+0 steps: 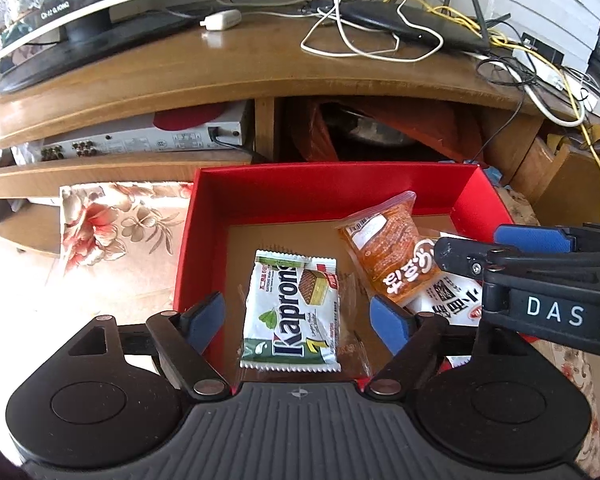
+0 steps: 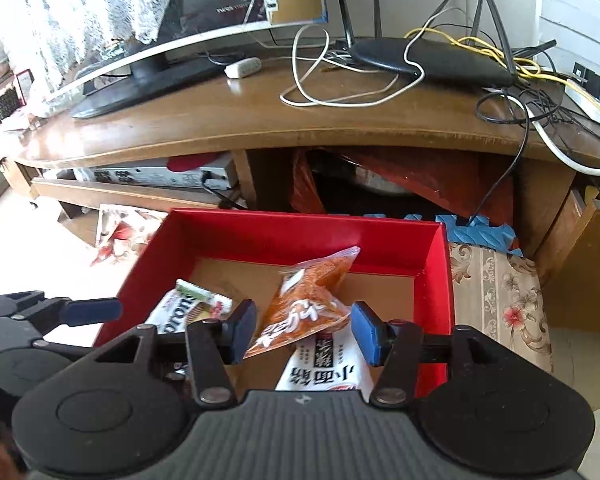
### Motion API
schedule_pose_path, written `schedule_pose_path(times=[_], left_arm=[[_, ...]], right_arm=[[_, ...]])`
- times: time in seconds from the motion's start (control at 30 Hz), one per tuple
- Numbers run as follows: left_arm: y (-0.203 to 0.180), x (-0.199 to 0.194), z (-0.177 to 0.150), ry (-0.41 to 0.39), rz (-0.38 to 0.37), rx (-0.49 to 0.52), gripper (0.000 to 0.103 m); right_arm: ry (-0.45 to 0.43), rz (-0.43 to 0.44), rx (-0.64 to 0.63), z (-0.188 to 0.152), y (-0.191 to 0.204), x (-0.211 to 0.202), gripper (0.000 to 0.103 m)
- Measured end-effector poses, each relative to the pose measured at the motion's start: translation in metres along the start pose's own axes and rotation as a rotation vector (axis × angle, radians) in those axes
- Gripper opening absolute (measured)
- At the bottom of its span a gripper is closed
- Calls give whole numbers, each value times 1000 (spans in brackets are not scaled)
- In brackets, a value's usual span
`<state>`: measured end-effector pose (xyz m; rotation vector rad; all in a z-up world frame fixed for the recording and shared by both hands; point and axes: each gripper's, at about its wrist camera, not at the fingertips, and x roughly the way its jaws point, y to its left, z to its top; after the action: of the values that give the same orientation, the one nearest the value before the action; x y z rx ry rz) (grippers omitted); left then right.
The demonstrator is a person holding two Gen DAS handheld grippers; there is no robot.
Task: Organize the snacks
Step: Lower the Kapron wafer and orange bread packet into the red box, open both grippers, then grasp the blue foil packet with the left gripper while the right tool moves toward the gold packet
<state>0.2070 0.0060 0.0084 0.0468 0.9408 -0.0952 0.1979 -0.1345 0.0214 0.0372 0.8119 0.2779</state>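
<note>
A: Why is your left gripper [image 1: 296,316] spread over the wafer packet [image 1: 290,314]?
B: You've framed it, flat in the red box [image 1: 204,216].
A: Your right gripper [image 2: 304,328]?
B: Open too, at three o'clock, above the orange packet [image 2: 304,300].

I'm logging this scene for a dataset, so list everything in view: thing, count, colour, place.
red box: 1, red walls, brown floor, on floral cloth.
Kapron wafer pack: 1, white and green, on box floor, left.
orange snack pack: 1, orange, in box, leaning on the white pack.
white noodle pack: 1, white with black print, box right.
TV stand: 1, brown wood, behind box.
TV: 1, black, stand's left.
router: 1, black, stand's right, among white and yellow cables.
silver player: 1, on shelf.
left hand-held gripper: open, over wafer pack.
right hand-held gripper: open, over orange pack.
</note>
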Motion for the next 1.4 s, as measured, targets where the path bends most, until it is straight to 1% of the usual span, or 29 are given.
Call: schedule_pose_path(times=[0.27, 0.63, 0.7, 0.83, 0.9, 1.1, 1.27, 1.4], left_arm=[[-2, -23, -15, -27, 8, 36, 86], [1, -49, -50, -14, 0, 67, 87], [4, -52, -59, 3, -11, 67, 87], [16, -56, -81, 49, -39, 33, 87], [22, -57, -92, 67, -38, 20, 87], [38, -61, -118, 115, -37, 1, 87], [45, -60, -135, 154, -49, 33, 88], [49, -55, -146, 203, -80, 63, 88]], right_arm=[[-1, 15, -10, -17, 9, -25, 52], [22, 49, -18, -54, 22, -56, 52], [37, 57, -28, -64, 25, -61, 53], [69, 66, -41, -84, 31, -65, 54], [96, 76, -50, -95, 34, -64, 56], [141, 99, -86, -115, 46, -68, 57], [183, 114, -99, -134, 47, -72, 58], [230, 127, -91, -154, 43, -73, 58]])
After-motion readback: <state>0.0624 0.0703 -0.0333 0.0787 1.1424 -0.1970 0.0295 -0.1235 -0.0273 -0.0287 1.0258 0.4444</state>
